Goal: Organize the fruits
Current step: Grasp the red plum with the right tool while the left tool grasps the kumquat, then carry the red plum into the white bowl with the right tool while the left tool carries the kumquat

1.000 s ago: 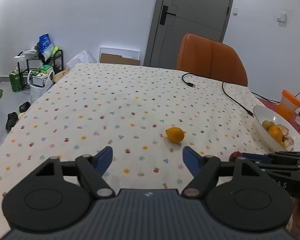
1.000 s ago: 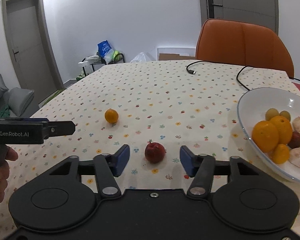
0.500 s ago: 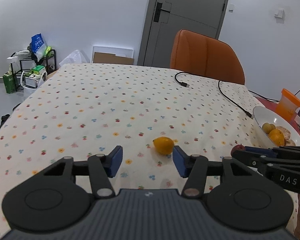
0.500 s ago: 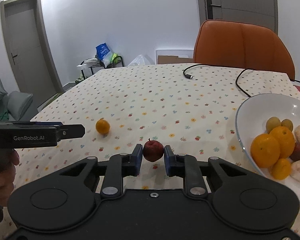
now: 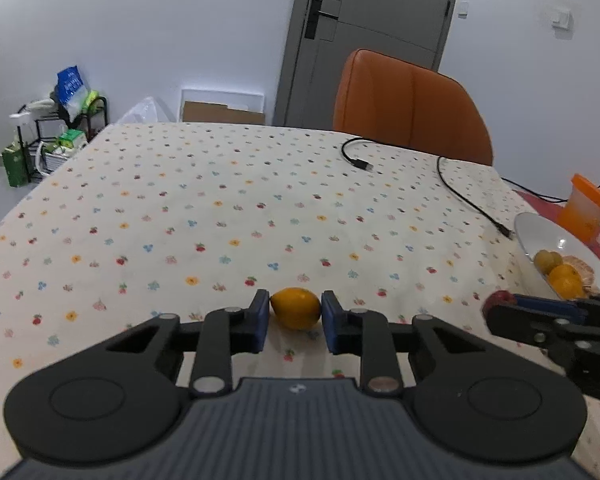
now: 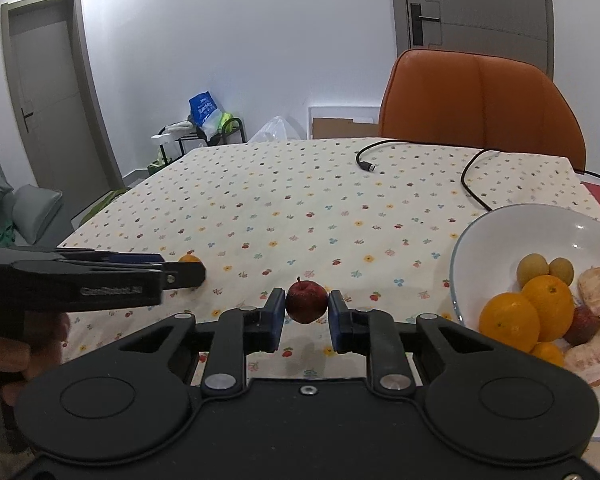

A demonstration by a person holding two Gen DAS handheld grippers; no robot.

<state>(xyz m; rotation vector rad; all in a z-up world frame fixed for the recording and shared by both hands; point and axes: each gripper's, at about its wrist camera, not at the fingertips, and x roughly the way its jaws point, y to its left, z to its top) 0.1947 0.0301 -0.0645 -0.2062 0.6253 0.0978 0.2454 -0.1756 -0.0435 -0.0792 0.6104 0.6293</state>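
A small yellow-orange citrus fruit (image 5: 296,305) lies on the flowered tablecloth (image 5: 220,220). My left gripper (image 5: 295,315) is closing on it, and both blue pads touch its sides. In the right wrist view this gripper (image 6: 188,274) comes in from the left and hides most of that fruit (image 6: 190,258). My right gripper (image 6: 306,314) is shut on a small red apple (image 6: 306,300). The left wrist view shows it at the right edge (image 5: 500,314), with the apple (image 5: 500,299) at its tip. To the right stands a white bowl (image 6: 500,232) holding oranges, small green fruits and peeled citrus.
A black cable (image 5: 460,196) trails across the far right of the table. An orange chair (image 5: 412,108) stands behind the table and an orange cup (image 5: 588,208) behind the bowl (image 5: 540,232). A person's hand (image 6: 28,344) holds the left gripper.
My left gripper moved forward to the yellow fruit and closed its jaws onto it. My right gripper closed on the red apple and stays shut on it.
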